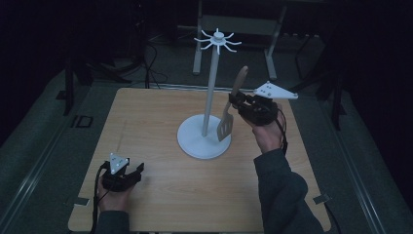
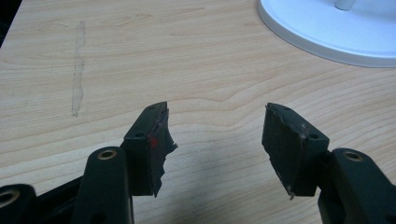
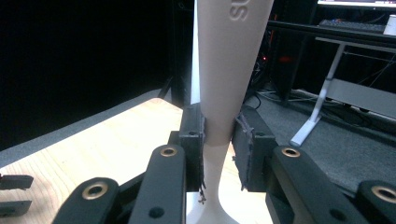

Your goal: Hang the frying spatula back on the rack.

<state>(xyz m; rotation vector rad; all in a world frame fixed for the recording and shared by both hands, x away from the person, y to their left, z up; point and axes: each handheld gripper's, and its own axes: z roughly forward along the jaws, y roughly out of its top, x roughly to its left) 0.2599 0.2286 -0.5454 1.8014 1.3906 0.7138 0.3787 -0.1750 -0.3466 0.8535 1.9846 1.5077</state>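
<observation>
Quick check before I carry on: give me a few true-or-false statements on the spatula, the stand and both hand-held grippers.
1. The right hand-held gripper is shut on the spatula. True.
2. The spatula already hangs from a hook on the white stand. False: it is held beside the pole, below the hooks.
3. The left hand-held gripper holds a spoon. False: its jaws are open, nothing between them.
4. The spatula's slotted blade points down, near the stand's base. True.
5. The stand lies tipped over on the table. False: it stands upright.
</observation>
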